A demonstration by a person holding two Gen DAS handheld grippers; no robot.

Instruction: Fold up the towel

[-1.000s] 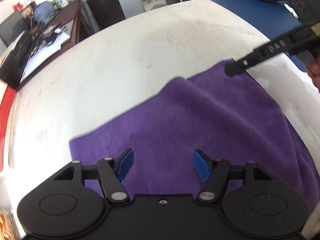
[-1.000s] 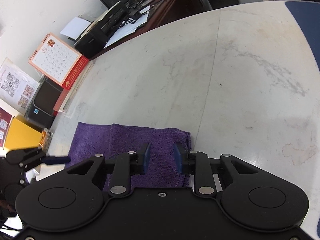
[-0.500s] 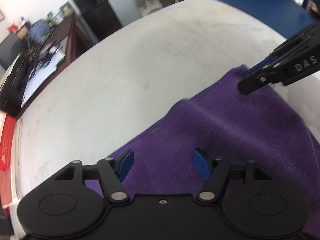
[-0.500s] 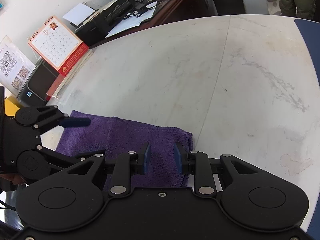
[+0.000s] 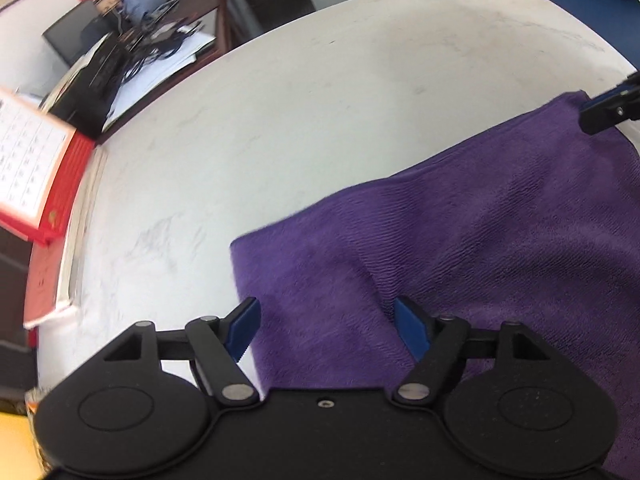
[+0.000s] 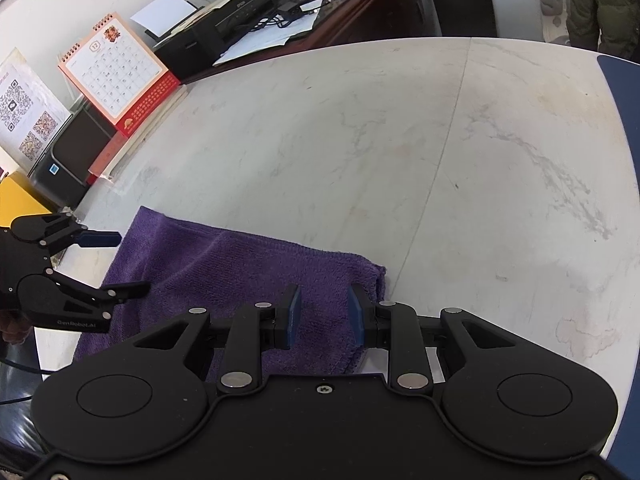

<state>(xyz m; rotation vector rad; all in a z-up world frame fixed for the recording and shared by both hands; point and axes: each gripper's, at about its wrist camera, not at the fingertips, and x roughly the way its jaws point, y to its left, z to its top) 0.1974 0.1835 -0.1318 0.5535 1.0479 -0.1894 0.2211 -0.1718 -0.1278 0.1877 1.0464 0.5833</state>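
A purple towel lies flat on the white marble table, folded over along its right side. My left gripper hovers over the towel's near left corner. Its jaws are opening, the towel's left edge lies below the gap, and neither pad presses on it. In the right wrist view the left gripper stands wide at the towel's left end. My right gripper hangs over the towel's right end with a narrow gap between its blue pads and nothing pinched. One of its fingertips shows by the towel's far corner.
A red desk calendar stands at the table's left edge beside a black box. A dark desk with a printer and papers is behind. A blue mat covers the table's right side. A person in a green jacket stands beyond.
My left gripper slid left along the towel to its left corner and its jaws widened a little. The right gripper stayed over the towel's right end, rolling slightly.
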